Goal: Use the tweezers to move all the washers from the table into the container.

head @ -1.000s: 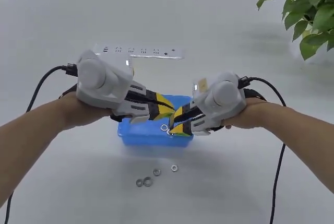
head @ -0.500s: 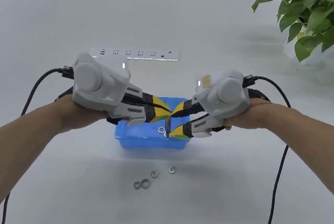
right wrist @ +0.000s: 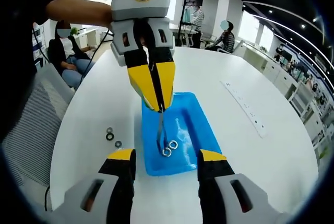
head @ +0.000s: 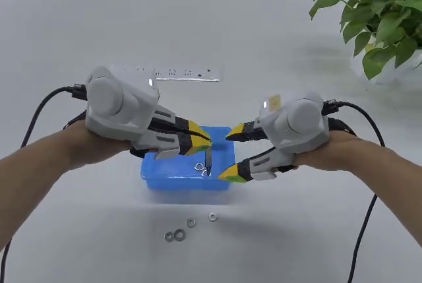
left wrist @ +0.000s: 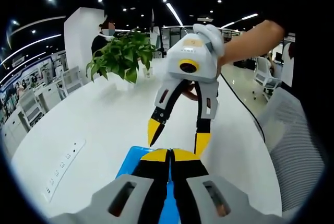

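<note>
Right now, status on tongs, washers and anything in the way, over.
Copy: left tongs shut on tweezers, tips in blue container by two washers; right tongs open, empty; four washers on table, nothing blocking.

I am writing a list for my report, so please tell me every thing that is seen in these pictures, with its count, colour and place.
round metal washers on the table: four, silver, loose in front of the container
round metal washers in the container: two, silver, on its floor
rectangular blue plastic container: one, blue, mid-table, below the grippers
thin metal tweezers: one, silver, tips down inside the container
long white power strip: one, white, behind the container
leafy green plant: one, green, far right of the table
white table: one, white, under everything
left gripper: one, grey with yellow-tipped fingers, shut on the tweezers
right gripper: one, same colours, fingers open, over the container's right end
</note>
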Action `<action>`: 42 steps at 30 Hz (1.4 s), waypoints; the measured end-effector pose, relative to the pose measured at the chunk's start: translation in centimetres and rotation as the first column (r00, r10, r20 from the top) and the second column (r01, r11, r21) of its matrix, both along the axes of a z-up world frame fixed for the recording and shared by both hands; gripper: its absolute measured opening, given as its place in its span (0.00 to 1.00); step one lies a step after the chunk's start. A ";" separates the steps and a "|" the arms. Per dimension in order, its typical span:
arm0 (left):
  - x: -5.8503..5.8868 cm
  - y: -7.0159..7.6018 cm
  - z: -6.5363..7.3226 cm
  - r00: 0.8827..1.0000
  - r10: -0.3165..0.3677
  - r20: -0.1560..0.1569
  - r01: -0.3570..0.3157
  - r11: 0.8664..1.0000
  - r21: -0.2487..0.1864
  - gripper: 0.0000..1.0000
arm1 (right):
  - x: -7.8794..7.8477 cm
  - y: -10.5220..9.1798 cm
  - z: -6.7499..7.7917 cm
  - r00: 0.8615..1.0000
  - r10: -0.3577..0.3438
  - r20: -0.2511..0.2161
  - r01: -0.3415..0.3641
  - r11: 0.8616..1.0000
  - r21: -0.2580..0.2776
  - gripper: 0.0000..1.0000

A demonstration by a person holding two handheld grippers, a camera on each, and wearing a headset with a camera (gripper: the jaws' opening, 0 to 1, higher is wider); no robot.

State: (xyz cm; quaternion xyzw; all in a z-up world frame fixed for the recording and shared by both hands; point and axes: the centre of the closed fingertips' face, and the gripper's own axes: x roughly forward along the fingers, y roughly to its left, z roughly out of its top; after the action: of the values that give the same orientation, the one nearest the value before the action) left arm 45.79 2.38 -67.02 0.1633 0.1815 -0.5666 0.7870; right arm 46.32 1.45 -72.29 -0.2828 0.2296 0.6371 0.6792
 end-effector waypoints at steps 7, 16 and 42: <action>-0.2 0.0 0.6 1.000 -0.005 0.004 0.005 1.000 0.007 0.04 | -0.5 -1.2 0.8 0.999 -0.052 0.000 0.052 0.998 0.024 0.56; -0.5 -0.1 1.9 1.000 -0.012 0.015 0.011 1.000 0.009 0.04 | -1.7 -2.5 1.9 0.994 -0.106 -0.030 0.108 0.992 0.067 0.69; -2.2 -0.1 4.6 0.999 -0.033 0.026 0.033 0.999 0.010 0.03 | -5.1 -4.2 2.7 0.986 -0.155 -0.056 0.161 0.977 0.138 0.96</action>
State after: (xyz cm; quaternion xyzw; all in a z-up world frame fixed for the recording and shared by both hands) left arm 43.55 2.29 -62.45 0.1774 0.1712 -0.5764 0.7791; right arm 41.18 -2.78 -69.58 -0.2005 0.2205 0.6021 0.7407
